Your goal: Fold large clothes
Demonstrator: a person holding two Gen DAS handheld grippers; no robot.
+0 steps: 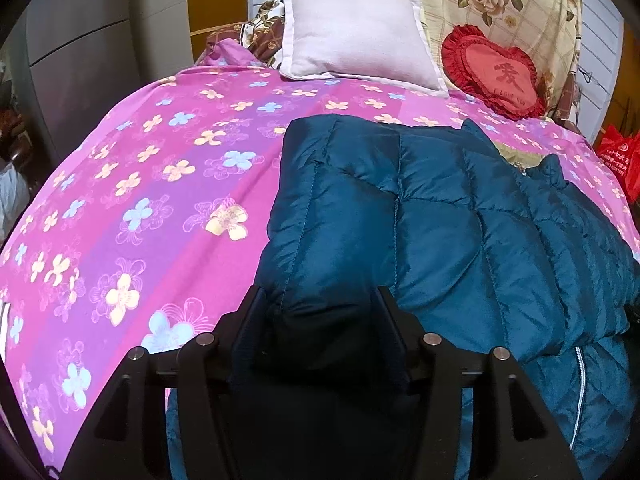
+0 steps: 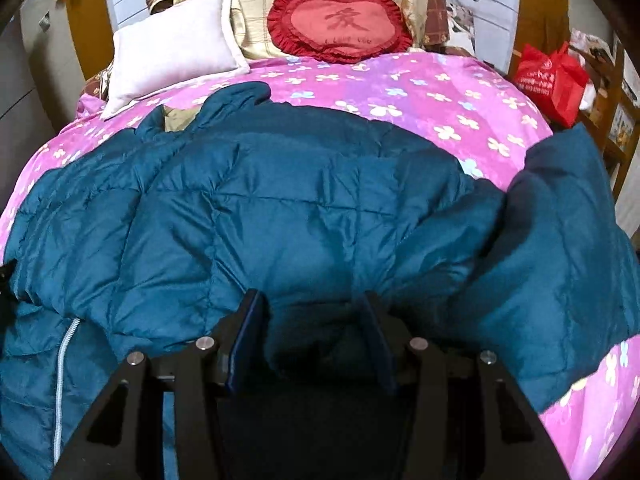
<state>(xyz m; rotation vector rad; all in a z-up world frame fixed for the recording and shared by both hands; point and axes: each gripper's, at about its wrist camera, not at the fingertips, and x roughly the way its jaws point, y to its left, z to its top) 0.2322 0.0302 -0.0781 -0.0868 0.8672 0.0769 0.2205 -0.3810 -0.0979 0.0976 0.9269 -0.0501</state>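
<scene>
Teal jacket (image 2: 288,208) bunched between both downward-tilted grippers' fingers (image 1: 256,312).

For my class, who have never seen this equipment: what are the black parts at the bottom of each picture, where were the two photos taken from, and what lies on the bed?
A person holds a two-fingered tool in each hand, each with its own camera looking along the fingers. One picture comes from the left gripper, the other from the right gripper. On the pink flowered bedspread lies a blue padded coat. Each gripper has a fold of the coat between its fingers. Behind sit a white pillow and a red heart cushion.
</scene>
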